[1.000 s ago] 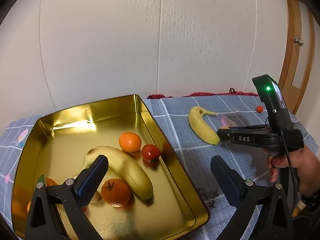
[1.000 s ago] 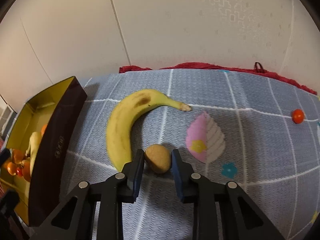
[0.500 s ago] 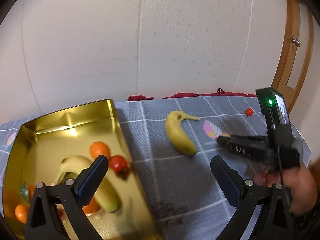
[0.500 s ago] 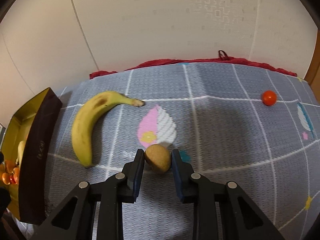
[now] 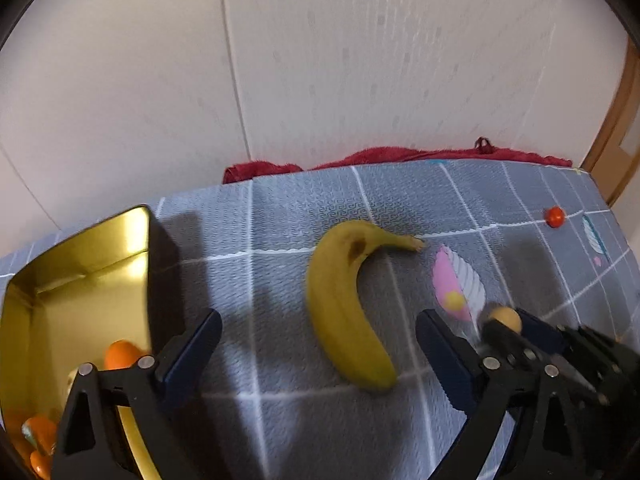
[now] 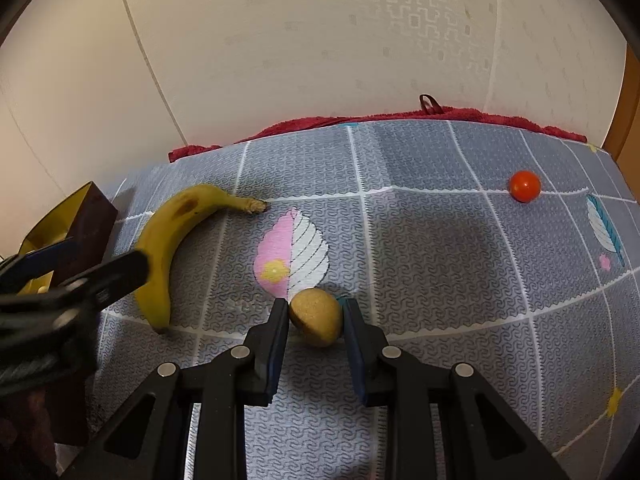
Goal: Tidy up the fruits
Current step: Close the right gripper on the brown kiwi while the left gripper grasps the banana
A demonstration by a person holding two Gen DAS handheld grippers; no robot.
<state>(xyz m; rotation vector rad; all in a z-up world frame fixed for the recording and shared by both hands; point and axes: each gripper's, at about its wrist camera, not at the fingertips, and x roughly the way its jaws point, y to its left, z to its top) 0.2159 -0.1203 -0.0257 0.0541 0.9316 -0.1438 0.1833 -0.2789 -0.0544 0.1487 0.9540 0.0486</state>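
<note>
A yellow banana (image 5: 344, 300) lies on the grey patterned cloth (image 5: 280, 280), and my left gripper (image 5: 318, 332) hovers open just in front of it, one finger on each side. Between my right gripper's (image 6: 316, 314) blue pads sits a brown kiwi (image 6: 316, 316), gripped just above the cloth by a pink leaf print (image 6: 292, 256). The kiwi (image 5: 505, 316) also shows at the lower right of the left wrist view. A gold tray (image 5: 80, 272) at the left holds oranges (image 5: 120, 354). A small red tomato (image 6: 525, 186) rests at the far right.
A dark red towel (image 6: 360, 124) lines the cloth's back edge against a white wall. A wooden door frame (image 5: 616, 152) stands at the right. My left gripper (image 6: 92, 264) appears blurred at the left of the right wrist view, beside the banana (image 6: 172, 240).
My left gripper has swung right from above the tray to in front of the banana. My right gripper, still holding the kiwi, has shifted right, away from the banana.
</note>
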